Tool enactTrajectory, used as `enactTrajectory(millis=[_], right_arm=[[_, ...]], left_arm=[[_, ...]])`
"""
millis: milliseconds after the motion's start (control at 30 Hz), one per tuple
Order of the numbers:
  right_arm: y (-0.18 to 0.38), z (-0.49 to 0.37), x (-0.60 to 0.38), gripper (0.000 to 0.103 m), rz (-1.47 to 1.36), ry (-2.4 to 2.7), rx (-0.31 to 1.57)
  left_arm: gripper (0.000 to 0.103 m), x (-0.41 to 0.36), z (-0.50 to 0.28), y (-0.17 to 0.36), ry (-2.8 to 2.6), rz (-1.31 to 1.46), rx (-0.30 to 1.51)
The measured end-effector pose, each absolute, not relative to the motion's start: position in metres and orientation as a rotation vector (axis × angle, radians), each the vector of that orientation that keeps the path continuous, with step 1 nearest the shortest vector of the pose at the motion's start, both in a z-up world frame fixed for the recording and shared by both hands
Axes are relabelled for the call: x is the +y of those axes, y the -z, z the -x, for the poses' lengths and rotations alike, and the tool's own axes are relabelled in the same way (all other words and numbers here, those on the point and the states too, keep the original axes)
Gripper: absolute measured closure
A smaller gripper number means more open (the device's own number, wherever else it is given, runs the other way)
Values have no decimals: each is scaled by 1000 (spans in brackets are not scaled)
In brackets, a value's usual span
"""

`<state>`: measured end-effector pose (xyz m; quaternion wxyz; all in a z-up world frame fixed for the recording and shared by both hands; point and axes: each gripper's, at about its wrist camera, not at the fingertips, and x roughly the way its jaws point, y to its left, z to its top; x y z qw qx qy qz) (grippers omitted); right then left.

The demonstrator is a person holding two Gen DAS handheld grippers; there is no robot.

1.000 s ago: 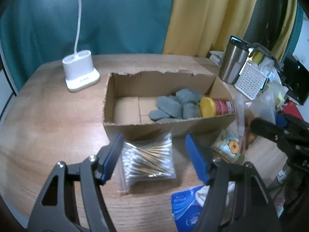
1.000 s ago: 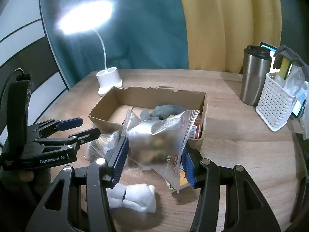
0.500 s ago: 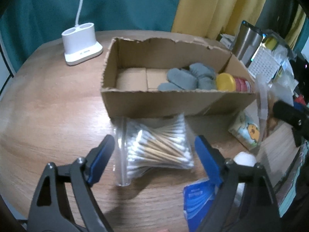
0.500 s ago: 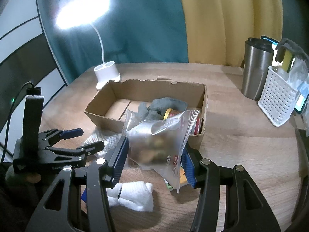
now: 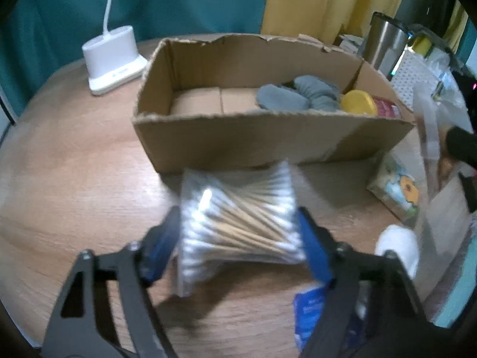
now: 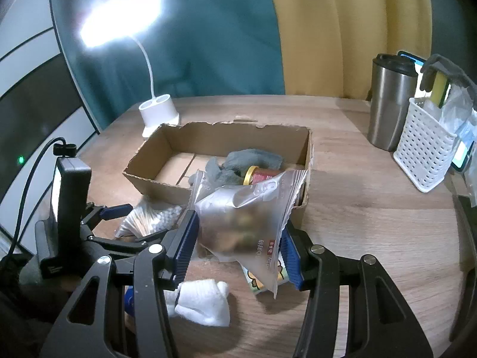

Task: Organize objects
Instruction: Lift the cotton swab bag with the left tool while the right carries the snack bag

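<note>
left claw point(image 5: 238, 232) clamped on cotton-swab bag point(image 5: 238, 223), just above bench point(image 5: 74, 164) | right claw point(image 6: 235, 238) gripping snack pouch point(image 6: 241, 217) before cardboard box point(image 6: 308, 161) | both bags look light, crinkly, slippery: hold mid-body | only right view shows lamp point(image 6: 119, 26), white sock point(image 6: 202, 301); left shows box's bare half

My swabs point(image 5: 238, 220) lie before the box point(image 5: 268, 143); gloves point(image 5: 298, 95) and jar point(image 5: 357, 103) sit inside, lamp point(image 5: 111, 56) behind-left.
</note>
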<state>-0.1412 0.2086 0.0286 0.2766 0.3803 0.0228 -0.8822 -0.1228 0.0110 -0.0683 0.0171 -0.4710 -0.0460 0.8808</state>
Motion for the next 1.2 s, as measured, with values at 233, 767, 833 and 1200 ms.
enactTrajectory(millis=[233,767,833,1200], right_arm=[[-34,139,208,48,-1006,2379,77],[-46,140,209,48,-966,2401,86],[-47,142,211,48,-964,2404,83],[-50,155,212,48,-957,2415,73]], left_arm=[[30,4,113,50,-2759,1403,-162],[30,1,103,-1,-2812,1245,-196],[30,2,106,-3,-2810,1242,-195],[30,6,122,-15,-2812,1205,-195]])
